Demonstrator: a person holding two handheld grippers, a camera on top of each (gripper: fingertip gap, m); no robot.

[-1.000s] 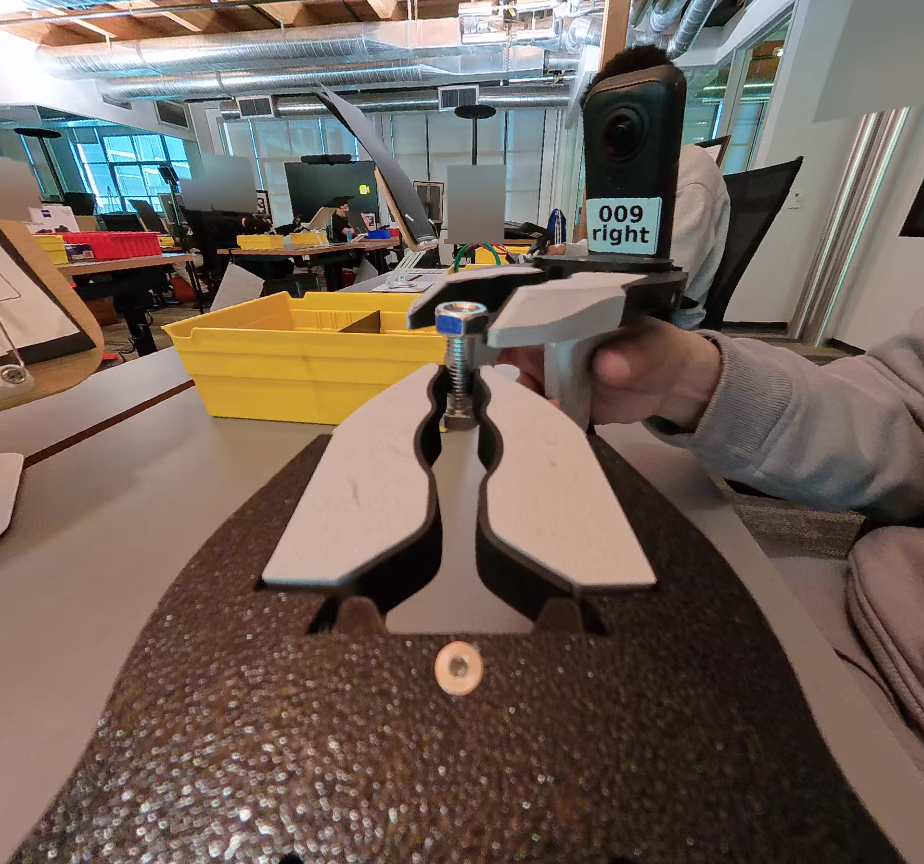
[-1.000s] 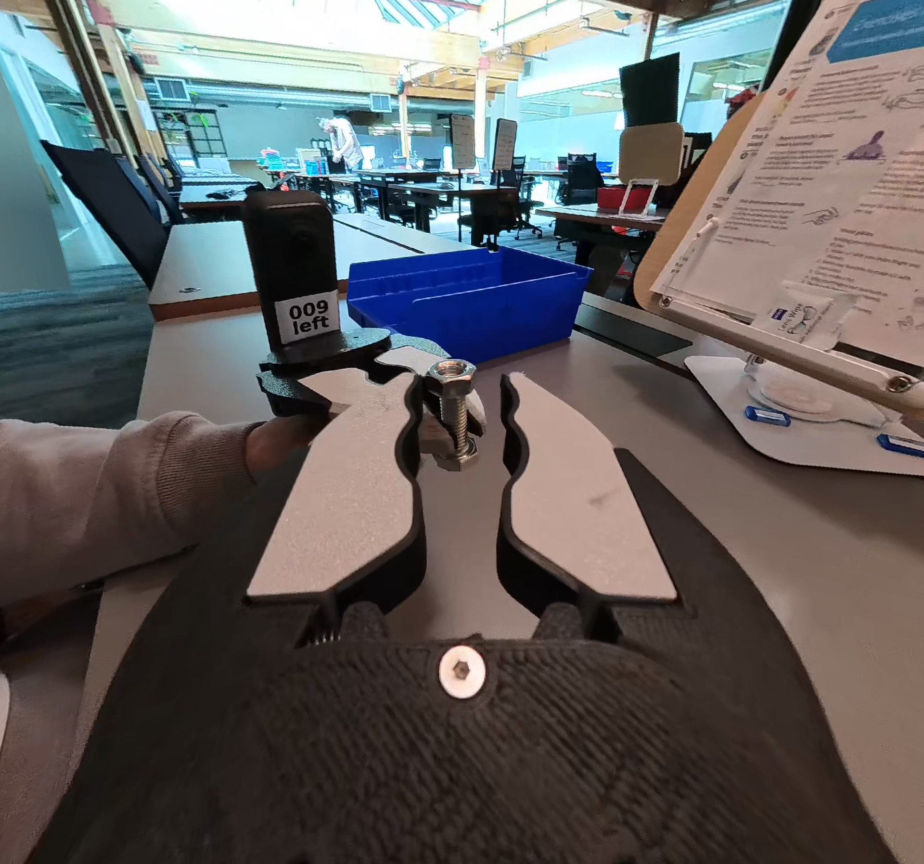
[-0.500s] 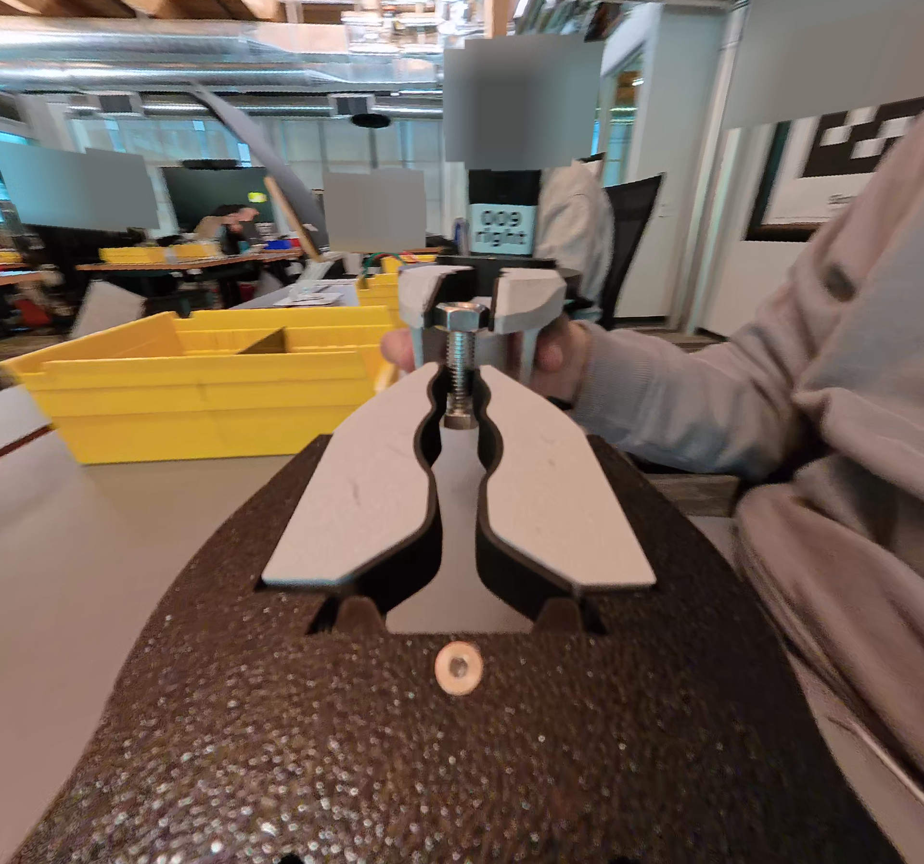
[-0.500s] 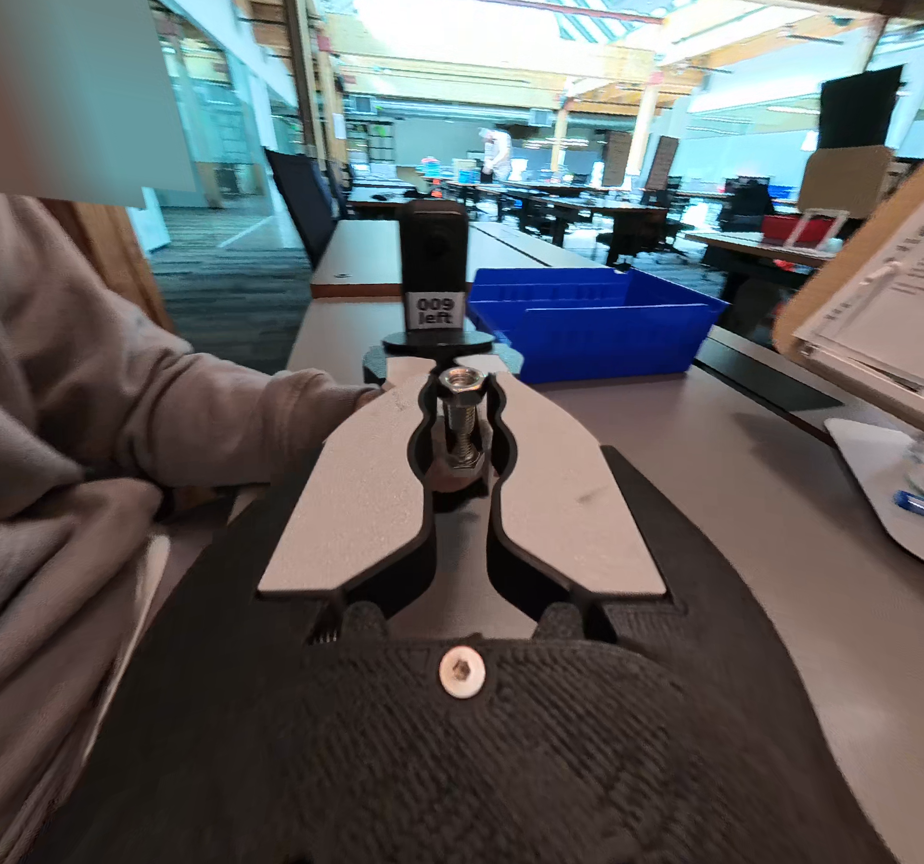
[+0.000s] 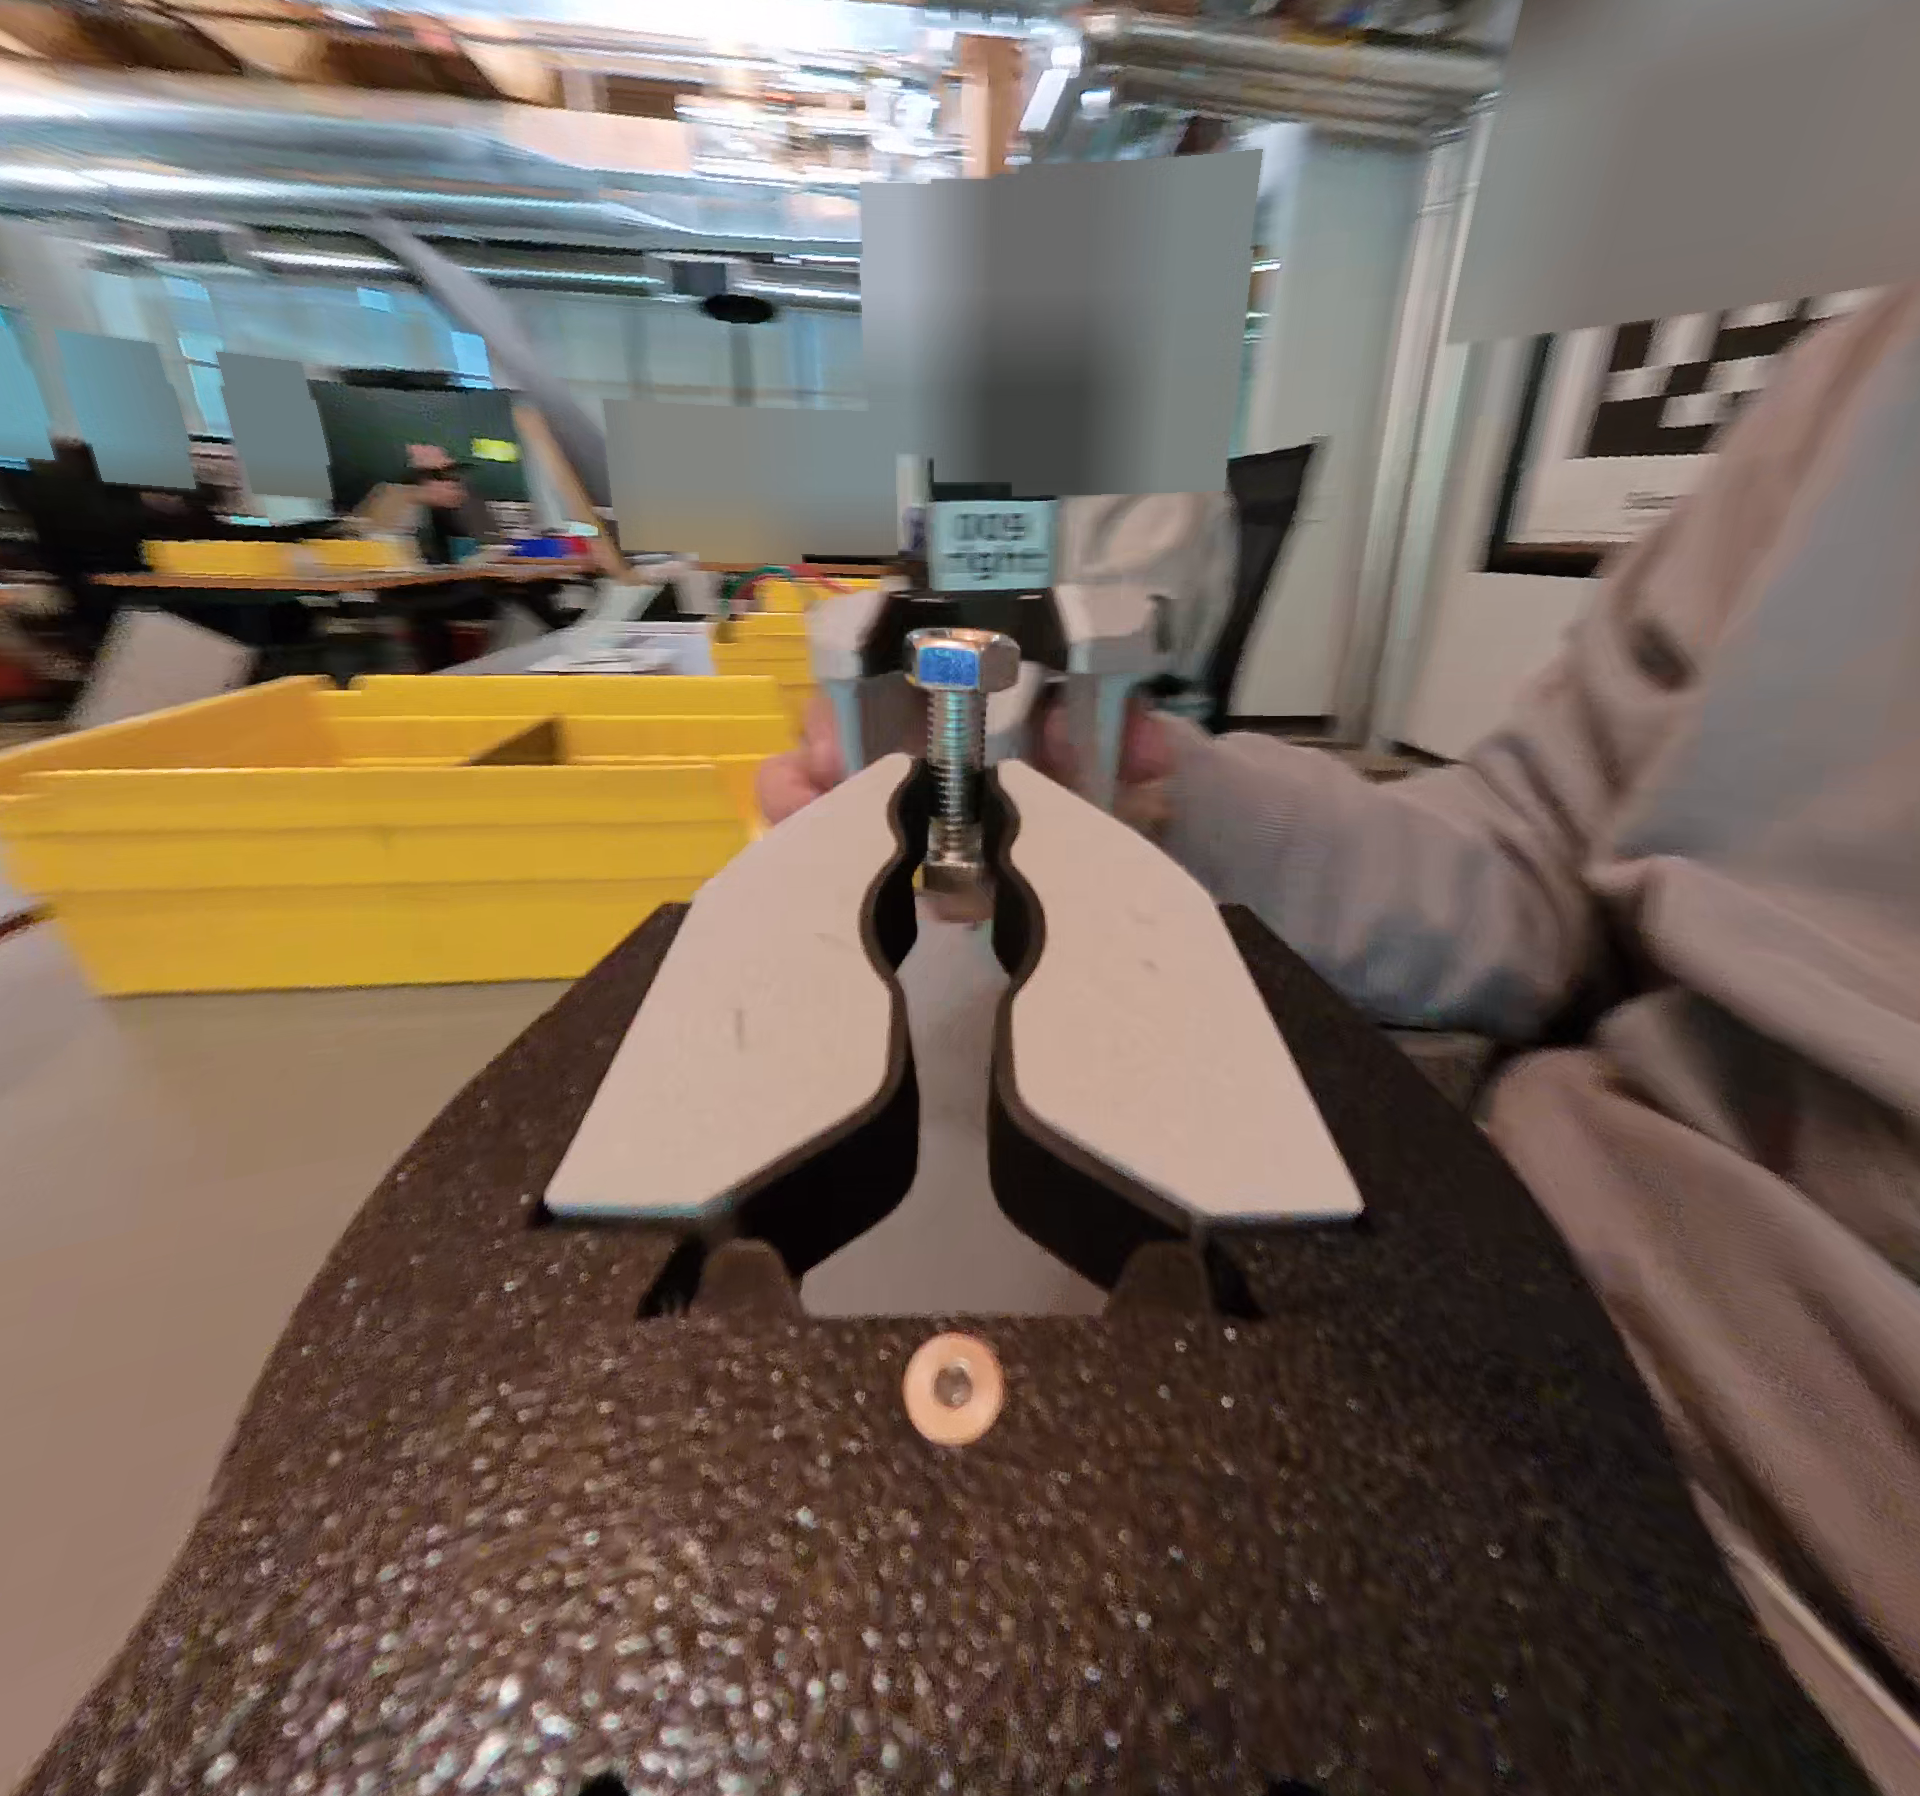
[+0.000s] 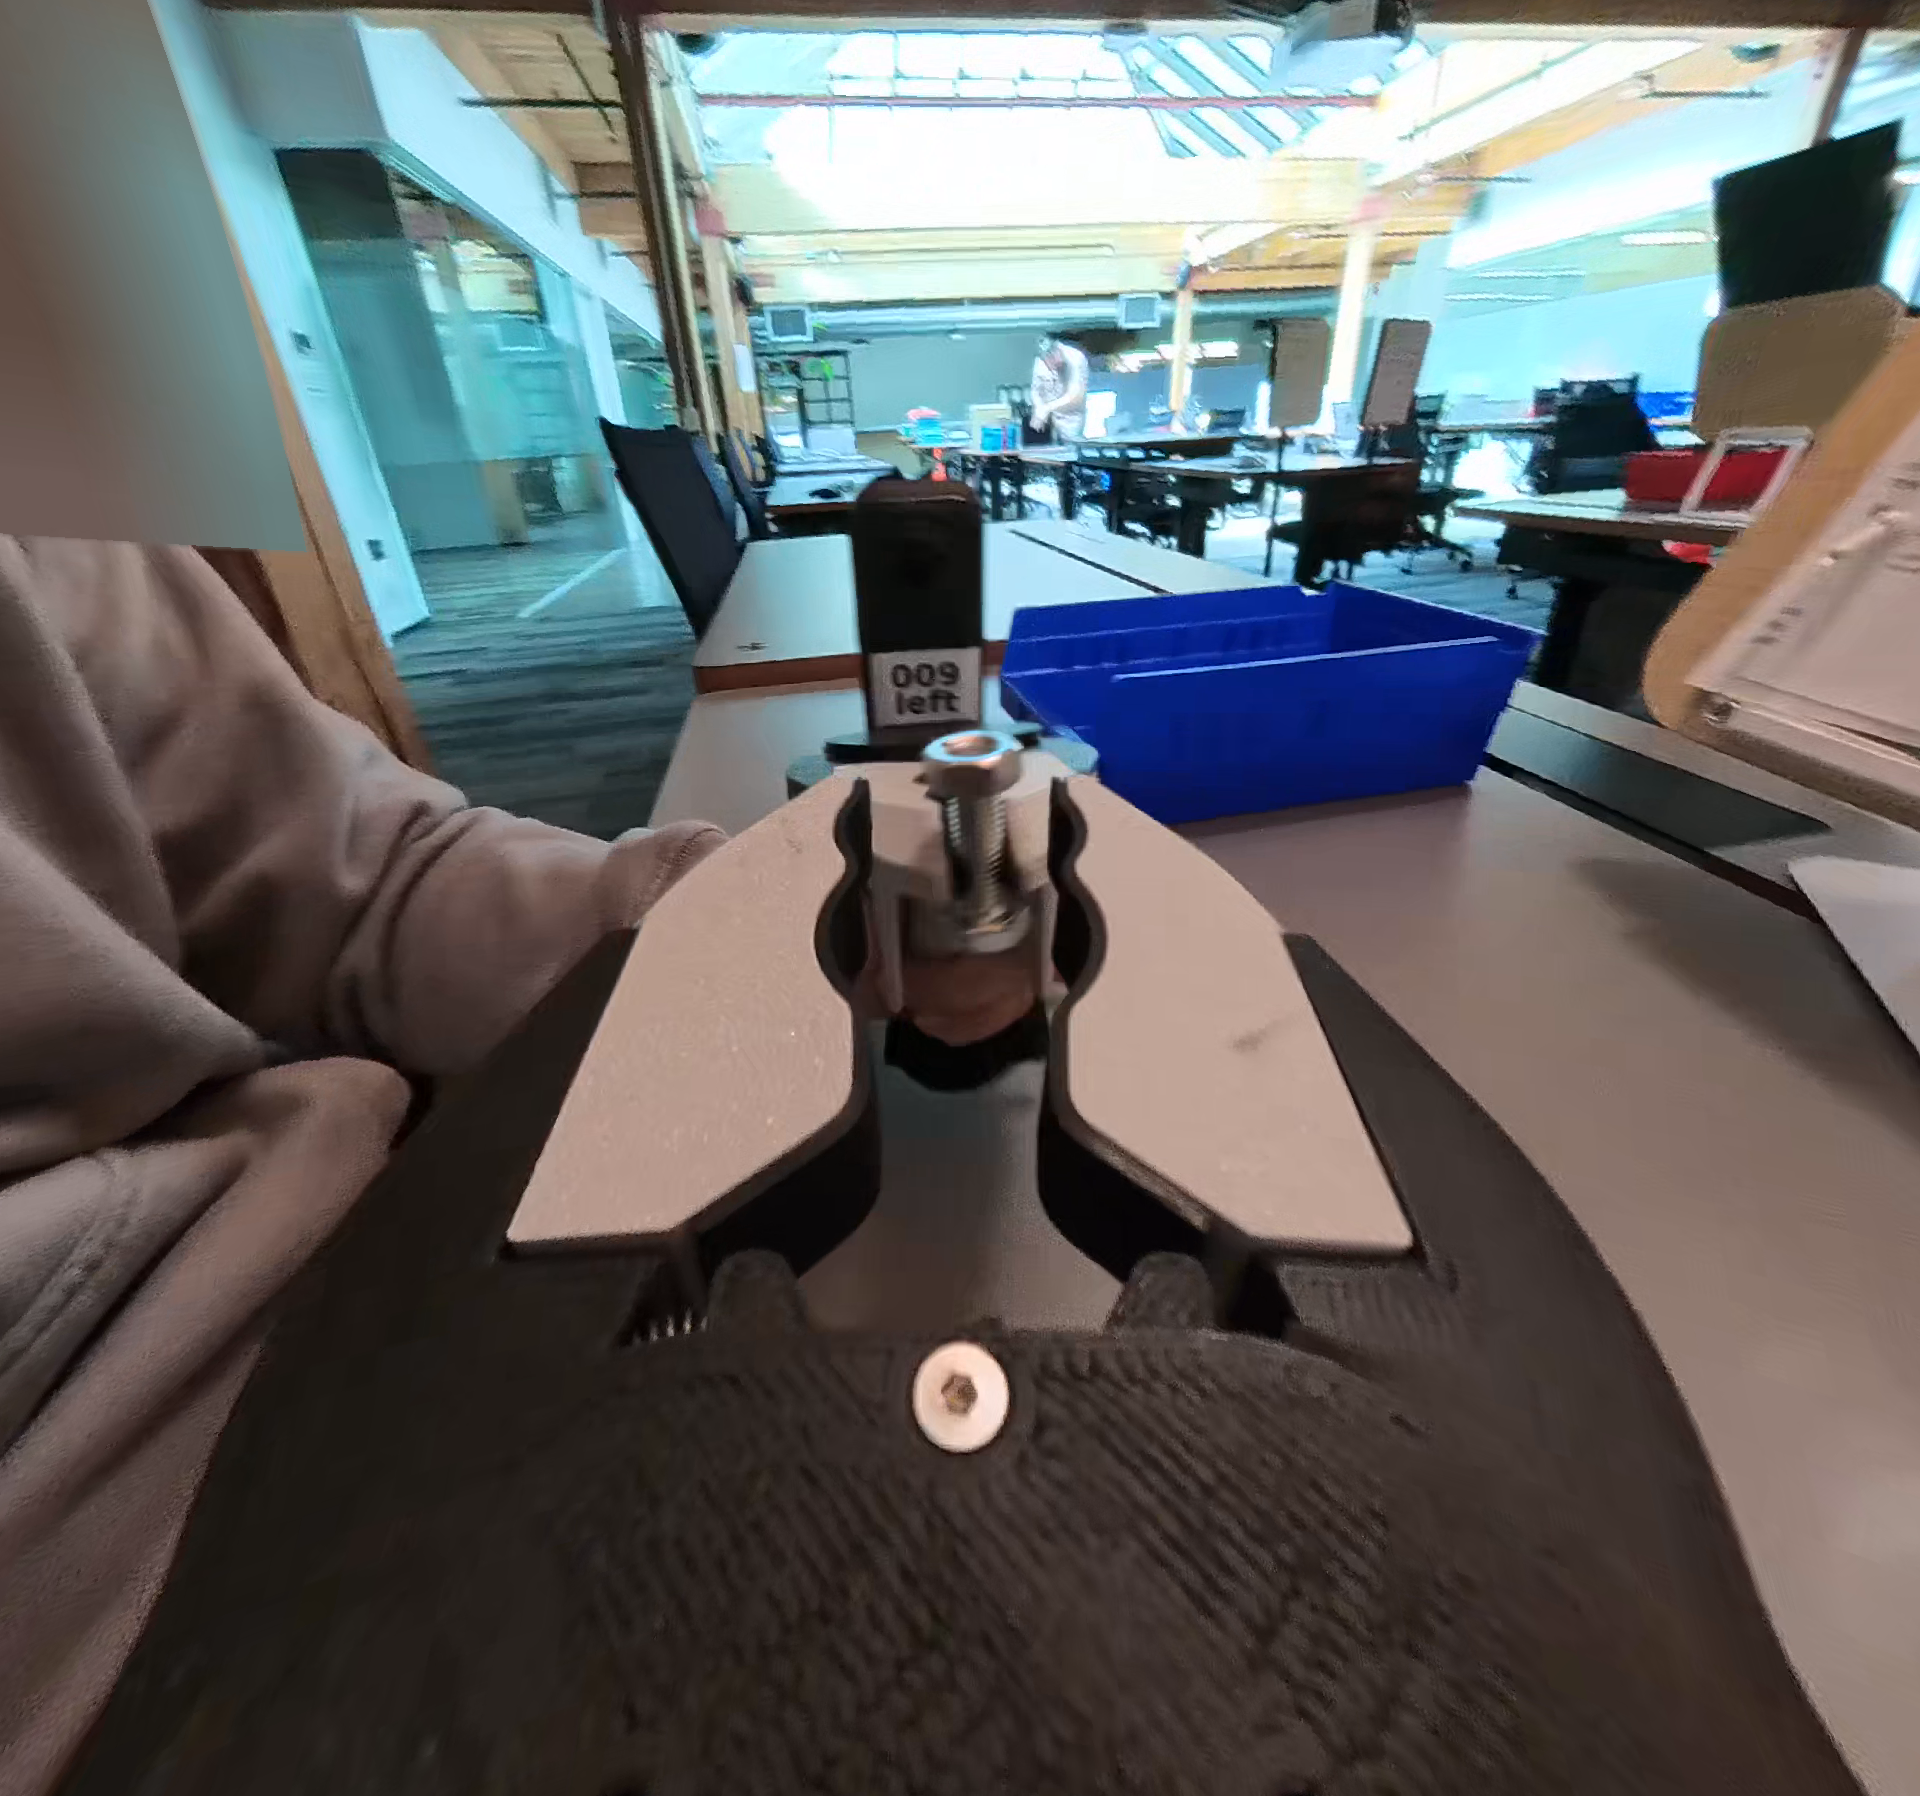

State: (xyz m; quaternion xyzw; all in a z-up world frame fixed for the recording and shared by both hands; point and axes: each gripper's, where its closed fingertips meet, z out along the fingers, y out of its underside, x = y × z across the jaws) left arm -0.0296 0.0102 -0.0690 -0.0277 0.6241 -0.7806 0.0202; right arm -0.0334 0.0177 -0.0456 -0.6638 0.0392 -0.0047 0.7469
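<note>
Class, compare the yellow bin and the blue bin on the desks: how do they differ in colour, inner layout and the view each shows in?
The yellow bin is yellow and shows in the left wrist view; the blue bin is blue and shows in the right wrist view. The yellow bin has crossing dividers that form compartments; the blue bin shows one long divider. The yellow bin looks blurred; the blue bin looks sharper. Both are open-topped plastic trays standing upright on a desk.

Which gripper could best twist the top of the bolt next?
Probably the right gripper. The left gripper is clamped on the bolt, holding it upright, so it is busy. The right one's open fingers stand either side of the bolt and left fingertips, touching nothing.
</note>
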